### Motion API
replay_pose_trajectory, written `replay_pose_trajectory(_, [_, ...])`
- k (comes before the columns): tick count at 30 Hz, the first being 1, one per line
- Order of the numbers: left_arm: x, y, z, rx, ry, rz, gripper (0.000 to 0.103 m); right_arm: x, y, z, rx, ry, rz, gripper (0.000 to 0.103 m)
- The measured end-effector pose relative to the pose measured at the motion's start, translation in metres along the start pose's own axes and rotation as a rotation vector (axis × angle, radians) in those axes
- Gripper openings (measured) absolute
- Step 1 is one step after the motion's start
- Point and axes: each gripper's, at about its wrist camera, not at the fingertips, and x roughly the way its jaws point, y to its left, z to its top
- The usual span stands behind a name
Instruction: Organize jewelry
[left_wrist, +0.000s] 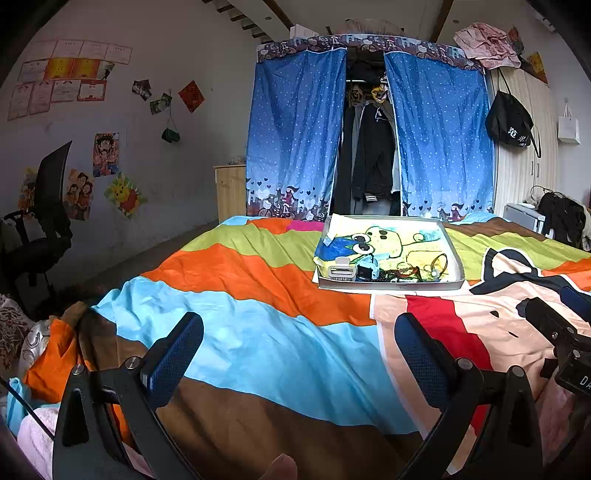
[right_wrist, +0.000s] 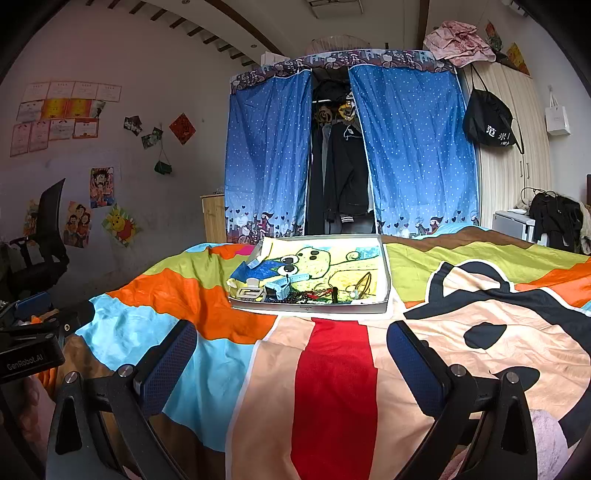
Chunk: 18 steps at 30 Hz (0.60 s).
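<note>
Jewelry (left_wrist: 400, 274) heaped along the near edge of a shallow tray (left_wrist: 391, 284), seen from the left wrist; tray set on a striped, cartoon-printed bedspread (left_wrist: 258, 332), its floor lined with a crayon drawing (left_wrist: 388, 243) of a yellow-green creature; among the pile, a white hair clip (left_wrist: 341, 271) at the left, a pale blue watch (left_wrist: 367, 268) just beside it, dark beads (left_wrist: 391, 275) in the middle, a thin hoop (left_wrist: 439, 263) toward the right (finer pieces too small to tell apart); left gripper (left_wrist: 299, 350) low over the bedspread, fingers (left_wrist: 173, 354) spread wide, nothing between them, well short of the tray; part of the right gripper's body (left_wrist: 561, 332) at the right edge; beyond the bed, a fabric wardrobe with blue dotted curtains (left_wrist: 295, 133) parted on dark hanging clothes, and a black office chair (left_wrist: 44, 221) by the poster-covered wall.

From the right wrist, same tray (right_wrist: 310, 306) straight ahead, well apart from the claw; jewelry (right_wrist: 314, 293) again bunched at the near edge, hair clip (right_wrist: 251, 292) left, blue watch (right_wrist: 282, 286) next to it, beads (right_wrist: 299, 295) and hoop (right_wrist: 364, 283) further right; right gripper (right_wrist: 291, 350) hovering above the red stripe of the bedspread (right_wrist: 336, 387), fingers (right_wrist: 410, 358) wide apart and holding nothing; left gripper's body (right_wrist: 29, 354) at the left edge; black bag (right_wrist: 487, 122) hanging on the pale cupboard to the right.
</note>
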Motion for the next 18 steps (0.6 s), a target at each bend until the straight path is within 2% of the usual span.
replay_pose_trajectory(18, [0.0015, 0.0032, 0.001, 0.008, -0.005, 0.0, 0.102, -0.0001, 0.0, 0.0003, 0.0, 0.0, 0.0, 0.103])
